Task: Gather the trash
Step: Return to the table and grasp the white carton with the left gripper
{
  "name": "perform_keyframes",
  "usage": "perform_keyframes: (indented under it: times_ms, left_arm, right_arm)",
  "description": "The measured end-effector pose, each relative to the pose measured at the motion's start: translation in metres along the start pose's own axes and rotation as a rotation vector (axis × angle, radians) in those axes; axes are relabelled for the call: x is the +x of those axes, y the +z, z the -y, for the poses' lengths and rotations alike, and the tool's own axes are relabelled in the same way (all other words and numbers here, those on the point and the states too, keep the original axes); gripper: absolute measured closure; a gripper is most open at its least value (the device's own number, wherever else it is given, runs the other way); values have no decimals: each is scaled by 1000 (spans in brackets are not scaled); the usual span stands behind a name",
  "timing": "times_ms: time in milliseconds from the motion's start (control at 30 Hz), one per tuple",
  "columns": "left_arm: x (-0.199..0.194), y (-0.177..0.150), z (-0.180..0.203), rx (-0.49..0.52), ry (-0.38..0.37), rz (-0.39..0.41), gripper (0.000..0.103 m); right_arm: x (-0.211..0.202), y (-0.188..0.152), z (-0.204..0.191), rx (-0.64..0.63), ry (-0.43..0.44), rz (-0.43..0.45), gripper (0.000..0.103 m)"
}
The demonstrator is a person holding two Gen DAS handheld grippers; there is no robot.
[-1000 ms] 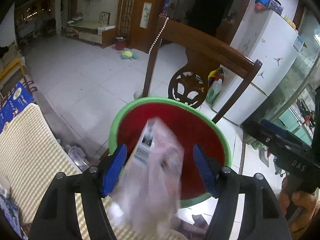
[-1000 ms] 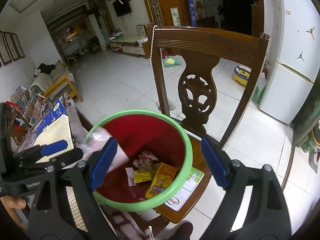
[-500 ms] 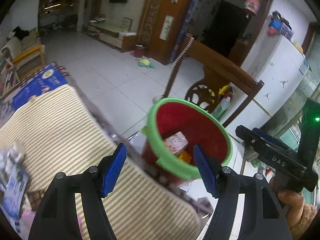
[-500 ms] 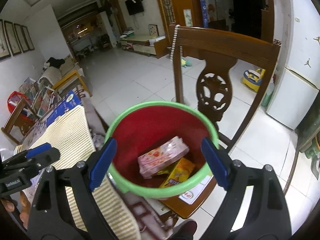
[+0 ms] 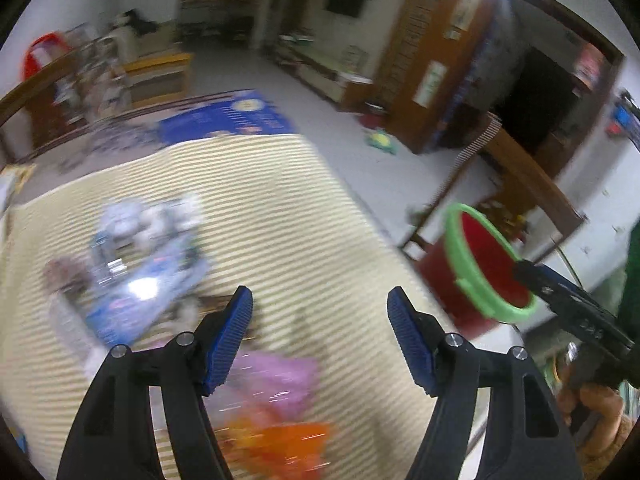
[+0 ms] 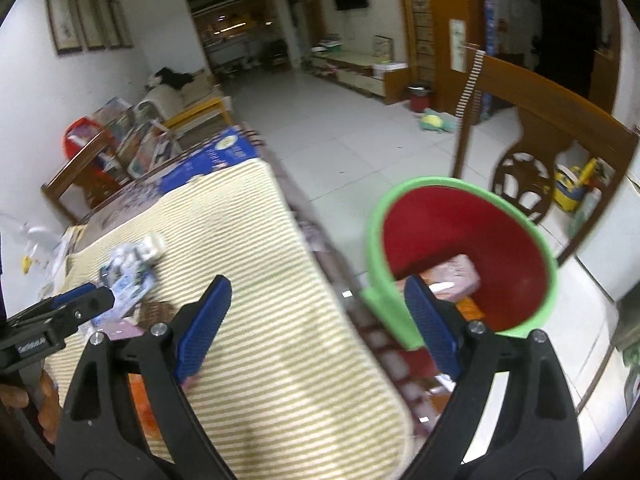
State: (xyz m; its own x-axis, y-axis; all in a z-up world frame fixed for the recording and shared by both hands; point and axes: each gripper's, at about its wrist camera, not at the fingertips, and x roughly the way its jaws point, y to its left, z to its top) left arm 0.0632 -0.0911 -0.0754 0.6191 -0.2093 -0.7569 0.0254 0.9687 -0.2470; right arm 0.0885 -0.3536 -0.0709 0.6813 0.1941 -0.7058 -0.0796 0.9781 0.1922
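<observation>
the tabletop [image 6: 280,280], covered by a cream-and-olive striped cloth, fills the lower left of both wrist views. just beside its right edge stands the red plastic bucket with a green rim [image 6: 460,200], set on the seat of a dark wooden chair with a carved back [image 6: 560,120]; a pink patterned packet [image 6: 460,272] lies inside the bucket, with orange wrappers next to it.

trash on the tabletop: a blurred heap of blue-and-white crinkled wrappers [image 5: 136,264] lies ahead and to the left of the left tongs [image 5: 320,308]; a pink wrapper [image 5: 276,376] and an orange wrapper [image 5: 280,440] lie below and between the left fingers, closer to the camera. contact cannot be told because of blur.

the left tongs stand moderately wide with nothing gripped. the right tongs [image 6: 316,300] stand wide with nothing between the pads; the left finger is over the striped cloth, the right finger overlaps the bucket rim in the view.
</observation>
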Motion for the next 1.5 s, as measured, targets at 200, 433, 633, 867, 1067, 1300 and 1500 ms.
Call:
perform_keyframes:
  times_ms: [200, 433, 633, 867, 1067, 1300, 1500]
  left_arm:
    - [-14, -12, -109, -185, 190, -3, 36]
    - [0, -25, -191, -357, 261, -79, 36]
    - [27, -34, -215, -444, 213, -150, 36]
    - [55, -35, -230, -499, 172, -187, 33]
    - [60, -42, -238, -546, 118, -176, 41]
    - [42, -42, -231, -490, 104, -146, 64]
    - [34, -46, -230, -450, 133, -145, 64]
  right_arm:
    - [7, -11, -46, -26, 58, -26, 16]
    - [14, -9, -84, -23, 128, -49, 16]
    - [31, 0, -105, -43, 146, -89, 15]
    - [77, 9, -136, -105, 159, -207, 10]
    - [135, 11, -168, 8, 332, -380, 10]
    - [195, 4, -217, 79, 399, -583, 7]
    - [235, -7, -243, 104, 293, -695, 5]
